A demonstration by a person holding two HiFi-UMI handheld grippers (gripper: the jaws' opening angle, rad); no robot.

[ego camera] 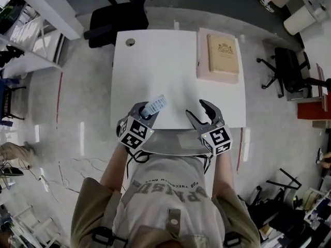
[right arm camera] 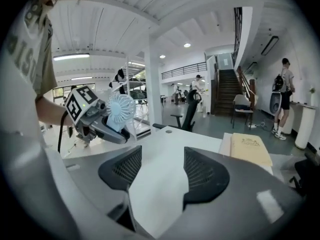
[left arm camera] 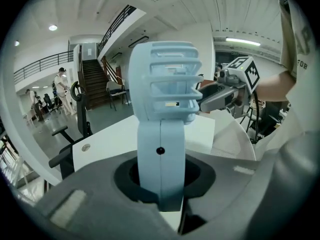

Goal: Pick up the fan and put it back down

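The left gripper point(ego camera: 145, 112) grips the blue fan point(ego camera: 155, 105) by its handle; the right gripper point(ego camera: 196, 109) is open and empty

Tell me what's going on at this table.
A person stands at the near edge of a white table with a gripper in each hand. The left gripper has its jaws closed on the handle of a small pale blue fan, which looks lifted off the tabletop. The right gripper hangs beside it, jaws apart and empty. A tan book lies at the table's far right.
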